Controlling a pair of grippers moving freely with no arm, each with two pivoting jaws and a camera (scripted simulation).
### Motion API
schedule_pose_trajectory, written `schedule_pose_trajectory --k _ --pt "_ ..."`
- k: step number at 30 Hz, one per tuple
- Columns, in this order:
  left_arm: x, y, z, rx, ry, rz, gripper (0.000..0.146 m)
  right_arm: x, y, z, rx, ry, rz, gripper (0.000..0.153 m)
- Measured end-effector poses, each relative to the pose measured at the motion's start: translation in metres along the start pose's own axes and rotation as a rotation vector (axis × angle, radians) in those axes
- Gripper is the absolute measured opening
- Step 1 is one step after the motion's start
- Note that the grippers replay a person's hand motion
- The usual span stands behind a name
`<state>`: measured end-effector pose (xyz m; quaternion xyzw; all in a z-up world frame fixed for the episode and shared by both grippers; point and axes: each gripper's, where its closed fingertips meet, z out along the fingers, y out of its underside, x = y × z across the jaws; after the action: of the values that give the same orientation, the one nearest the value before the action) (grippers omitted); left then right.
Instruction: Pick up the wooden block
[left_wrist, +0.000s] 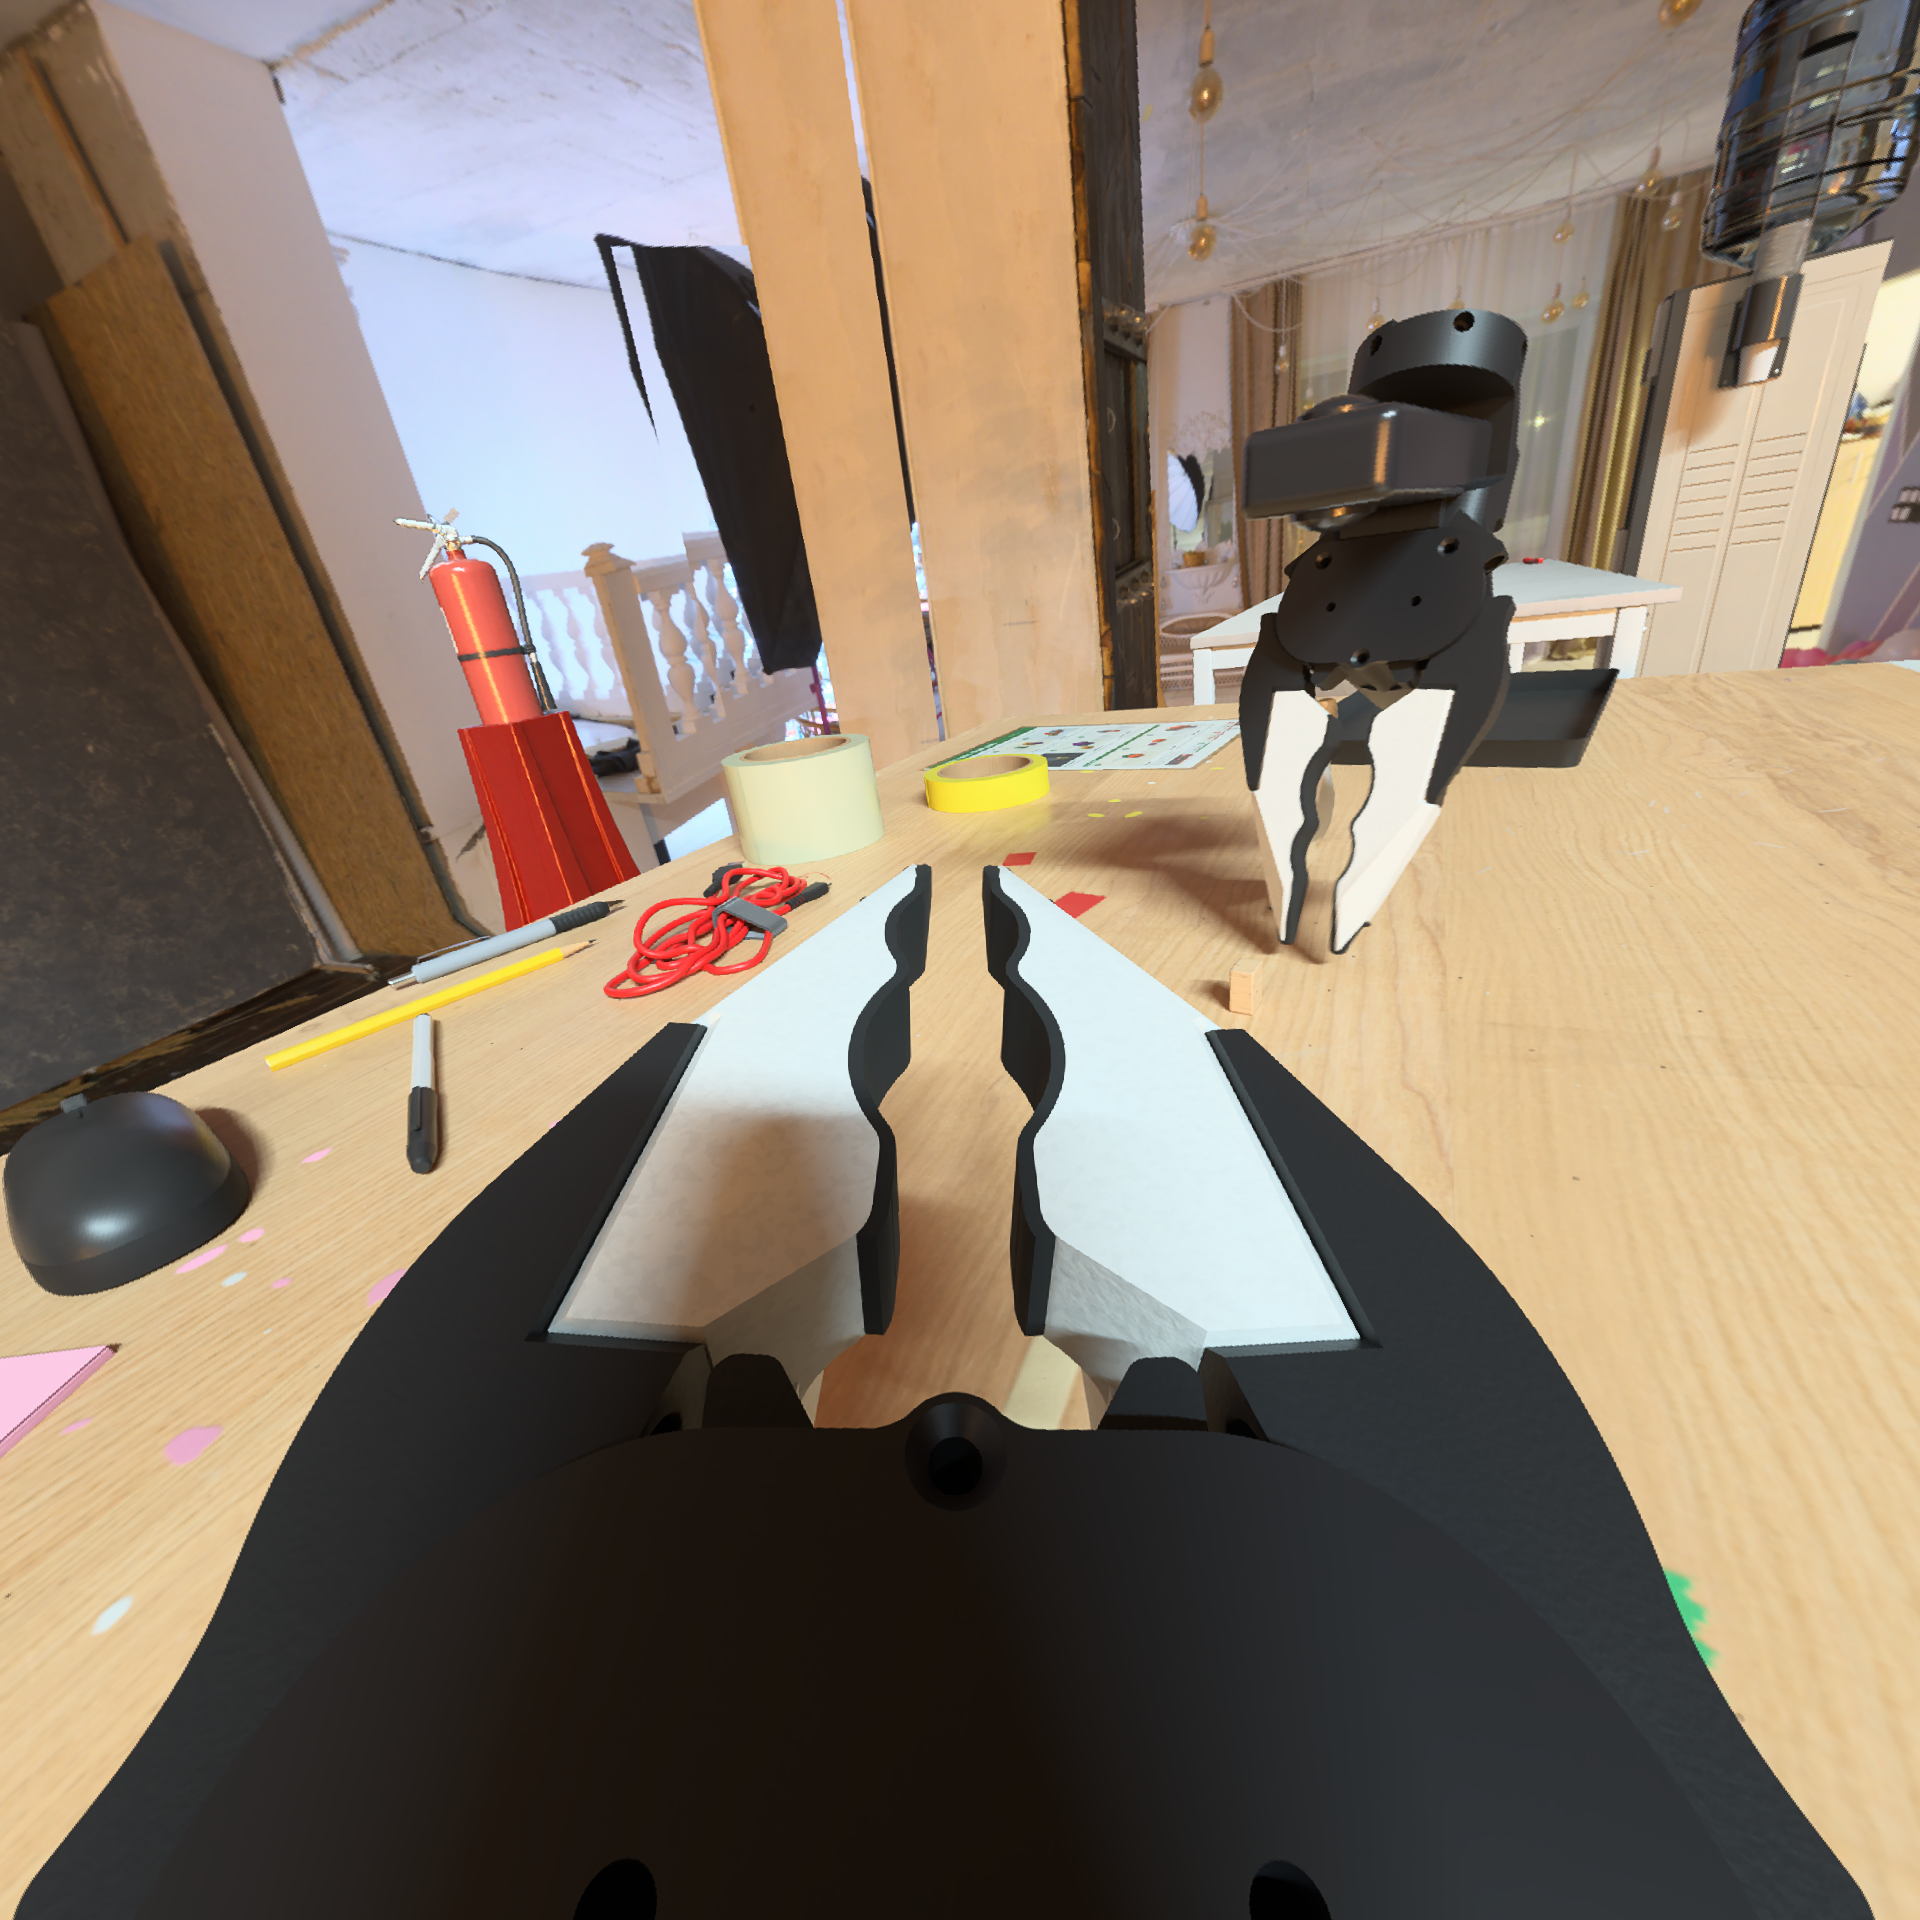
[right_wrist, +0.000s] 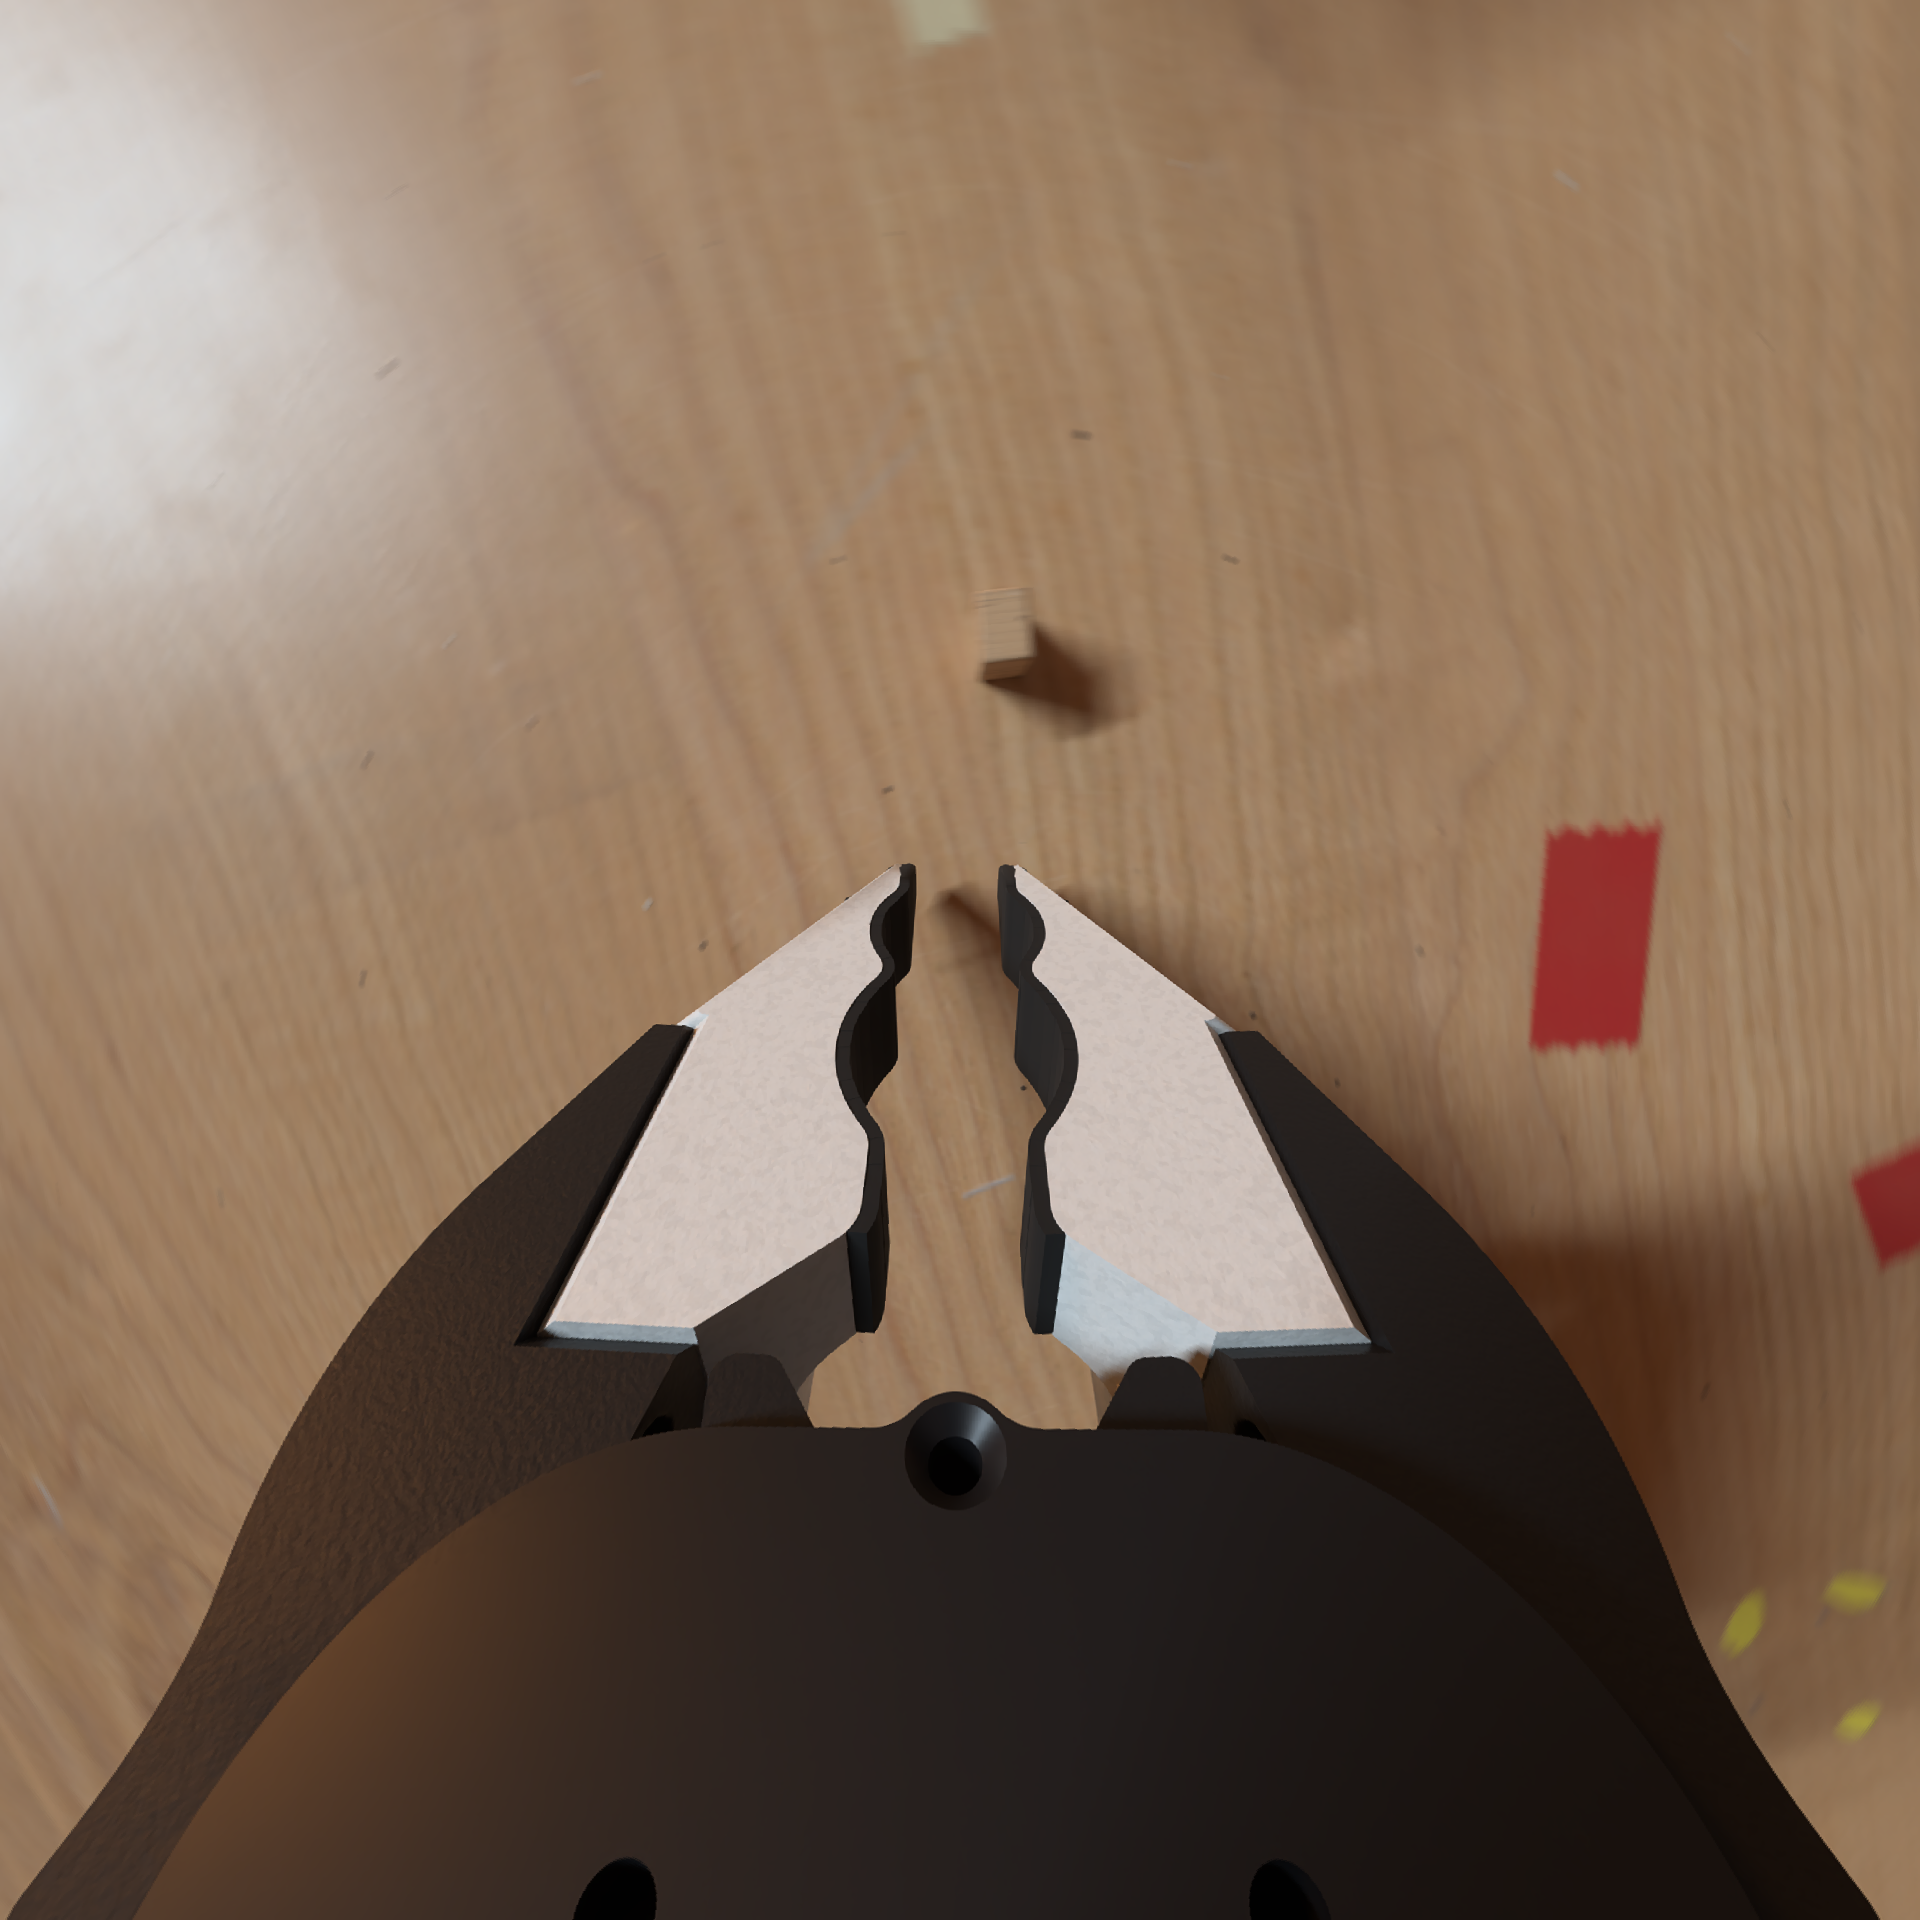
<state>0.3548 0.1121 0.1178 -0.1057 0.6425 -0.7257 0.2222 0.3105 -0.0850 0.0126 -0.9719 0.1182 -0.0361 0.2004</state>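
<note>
On the light wooden table (left_wrist: 1621, 1143), going from the left side, there is a black dome-shaped object (left_wrist: 120, 1190), then a black marker pen (left_wrist: 421, 1091), a long yellow pencil (left_wrist: 426, 1003) and a grey pen (left_wrist: 509, 940). Next comes a coiled red cable (left_wrist: 707, 935), behind it a wide roll of cream tape (left_wrist: 802, 795) and a smaller roll of yellow tape (left_wrist: 985, 781). The left gripper (left_wrist: 956, 883) is low over the table; its jaws stand a little apart and hold nothing. To the right of it lies the small pale wooden block (left_wrist: 1244, 985), resting on the table. The right gripper (left_wrist: 1317, 940) points steeply down with its tips near the block but a bit beyond it, not touching; its jaws are parted by a narrow gap and are empty. In the right wrist view the wooden block (right_wrist: 1006, 634) is ahead of the right gripper (right_wrist: 956, 883), and two pieces of red tape (right_wrist: 1592, 935) are at the right. I judge the step is the approach, and the grasp is not yet done. The next move calls for bringing the tips over the block, perhaps opening wider, lowering around it and closing.
</note>
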Motion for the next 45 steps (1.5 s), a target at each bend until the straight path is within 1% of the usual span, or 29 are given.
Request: schedule_pose_trajectory --k 3,6,8,10,13,15,18,22,24,26,28,30,33,35,41,45 --pt "0.0 0.0 0.0 0.0 -0.001 0.001 0.01 0.014 -0.006 0.003 -0.017 0.109 0.256 0.015" --pt "0.0 0.0 0.0 -0.001 -0.001 0.001 0.01 0.024 -0.012 0.004 0.018 0.254 0.538 0.016" --pt "0.0 0.0 0.0 0.0 -0.001 0.001 0.01 0.021 -0.017 0.007 0.072 0.251 0.667 0.016" --pt "0.0 0.0 0.0 0.001 -0.001 0.0 0.01 0.017 -0.021 0.009 0.114 0.241 0.712 0.017" --pt "0.0 0.0 0.0 0.0 0.0 0.0 0.01 0.013 -0.021 0.008 0.113 0.248 0.66 0.033" --pt "0.0 0.0 0.0 0.0 0.002 -0.001 0.01 0.012 -0.02 0.008 0.107 0.242 0.613 0.038" --pt "0.001 0.0 0.0 -0.001 0.003 0.0 0.01 0.008 -0.022 0.009 0.114 0.211 0.564 0.04" --pt "0.001 0.0 0.0 -0.001 0.004 0.001 0.01 -0.009 -0.035 0.014 0.151 0.07 0.54 0.04" --pt "0.001 0.0 0.0 -0.001 0.004 0.001 0.01 -0.007 -0.037 0.01 0.153 0.084 0.5 0.04" --pt "0.001 0.0 0.0 -0.002 0.005 0.001 0.01 0.0 -0.035 0.004 0.143 0.134 0.427 0.037" --pt "0.001 0.0 0.001 -0.002 0.006 0.0 0.01 0.007 -0.035 0.0 0.119 0.166 0.337 0.03" --pt "0.001 0.0 0.001 -0.003 0.008 0.001 0.01 0.009 -0.034 0.0 0.076 0.159 0.248 0.027" --pt "0.002 0.001 0.001 -0.005 0.011 0.002 0.01 0.007 -0.033 0.006 -0.001 0.114 0.108 0.025" --pt "0.002 0.001 0.001 -0.006 0.012 0.003 0.01 0.009 -0.033 0.009 -0.05 0.114 0.036 0.022" --pt "0.002 0.001 0.001 -0.005 0.013 -0.001 0.01 0.011 -0.041 0.009 -0.078 0.094 -0.054 0.014" --pt "0.002 0.001 0.001 -0.006 0.015 -0.002 0.01 0.012 -0.039 0.008 -0.12 0.088 -0.092 0.01"
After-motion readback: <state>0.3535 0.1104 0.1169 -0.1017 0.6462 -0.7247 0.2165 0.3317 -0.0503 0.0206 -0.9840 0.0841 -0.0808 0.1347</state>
